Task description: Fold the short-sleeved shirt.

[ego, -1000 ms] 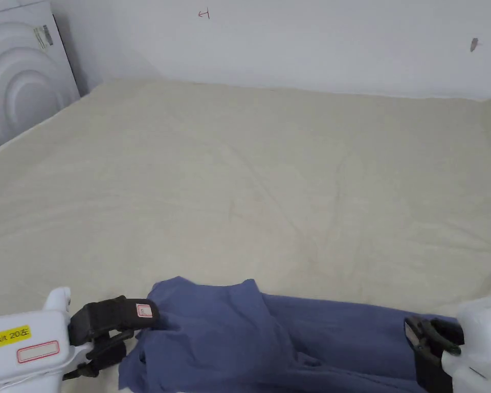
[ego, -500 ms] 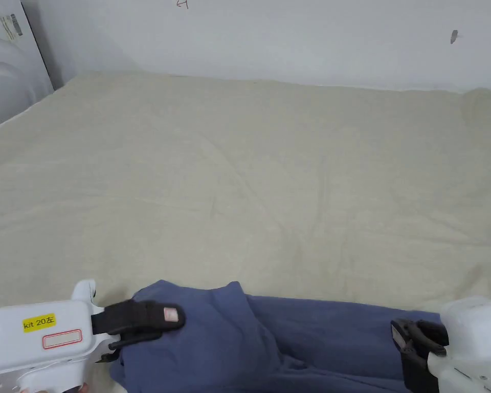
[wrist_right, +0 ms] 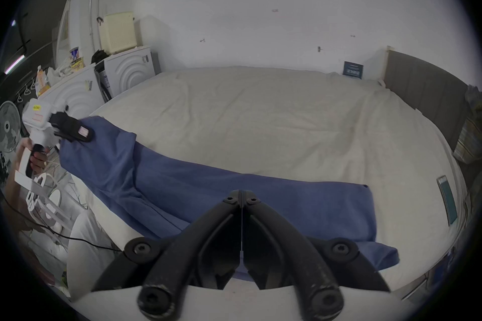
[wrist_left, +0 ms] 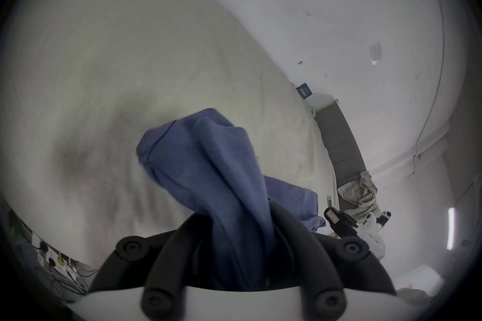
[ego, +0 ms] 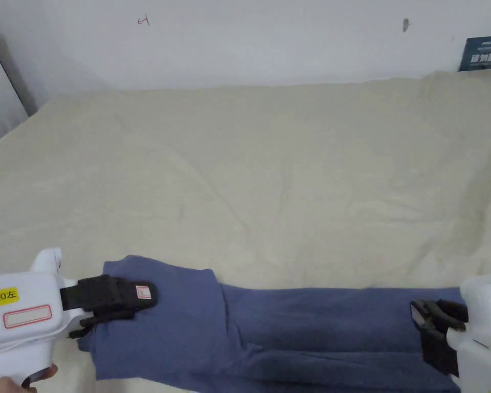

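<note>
A blue short-sleeved shirt (ego: 290,327) lies stretched in a long band along the near edge of the bed. My left gripper (ego: 139,302) is at its left end, shut on a bunch of the blue fabric (wrist_left: 208,157) that runs between the jaws (wrist_left: 234,209). In the right gripper view that left end (wrist_right: 104,157) hangs slightly raised under the left gripper (wrist_right: 83,134). My right gripper (ego: 418,314) is at the shirt's right end. Its jaws are pressed together (wrist_right: 241,193) over the cloth (wrist_right: 208,186), and a flap of shirt spreads past them to the right.
The cream bed sheet (ego: 290,179) stretches far ahead to a white wall. White appliances (wrist_right: 127,71) stand at the left, a dark headboard (wrist_right: 422,87) at the right. A phone (wrist_right: 447,199) lies near the bed's right edge. A fan (wrist_right: 9,128) and cables are low on the left.
The shirt, bunched a second ago, is now drawn out longer and flatter between the grippers. The left jaws have come closer together on the cloth. The head camera has panned right.
</note>
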Tool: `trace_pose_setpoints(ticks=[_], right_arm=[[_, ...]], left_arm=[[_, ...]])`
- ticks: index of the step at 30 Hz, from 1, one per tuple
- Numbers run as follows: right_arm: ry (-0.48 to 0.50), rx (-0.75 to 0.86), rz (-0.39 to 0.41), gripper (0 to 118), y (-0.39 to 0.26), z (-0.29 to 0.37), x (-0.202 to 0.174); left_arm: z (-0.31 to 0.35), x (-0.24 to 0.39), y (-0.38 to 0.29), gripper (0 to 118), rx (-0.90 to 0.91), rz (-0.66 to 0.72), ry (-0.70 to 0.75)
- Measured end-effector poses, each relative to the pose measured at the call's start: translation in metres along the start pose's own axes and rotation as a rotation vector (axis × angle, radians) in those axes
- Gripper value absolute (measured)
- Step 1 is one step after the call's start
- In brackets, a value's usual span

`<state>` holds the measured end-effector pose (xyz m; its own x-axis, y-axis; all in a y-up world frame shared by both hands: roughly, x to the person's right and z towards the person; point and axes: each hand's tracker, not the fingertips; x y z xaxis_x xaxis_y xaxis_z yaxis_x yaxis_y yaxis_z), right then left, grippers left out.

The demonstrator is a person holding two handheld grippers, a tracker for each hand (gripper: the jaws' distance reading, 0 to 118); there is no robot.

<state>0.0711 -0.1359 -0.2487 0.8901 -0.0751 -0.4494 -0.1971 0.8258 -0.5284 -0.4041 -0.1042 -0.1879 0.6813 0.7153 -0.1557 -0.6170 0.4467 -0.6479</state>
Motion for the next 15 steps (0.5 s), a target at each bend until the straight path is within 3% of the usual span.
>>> trace_pose_setpoints(ticks=[5, 9, 15], right_arm=[[-0.038, 0.025, -0.071, 0, -0.010, 0.018, 0.035], [-0.066, 0.030, -0.141, 0, -0.018, 0.031, 0.063], [-0.110, 0.037, -0.179, 0, -0.028, 0.048, 0.092]], left_arm=[[-0.050, 0.088, -0.025, 14, -0.054, -0.080, 0.011], [-0.136, 0.133, -0.057, 14, -0.251, -0.119, -0.004], [-0.230, 0.152, -0.083, 14, -0.339, -0.177, 0.032]])
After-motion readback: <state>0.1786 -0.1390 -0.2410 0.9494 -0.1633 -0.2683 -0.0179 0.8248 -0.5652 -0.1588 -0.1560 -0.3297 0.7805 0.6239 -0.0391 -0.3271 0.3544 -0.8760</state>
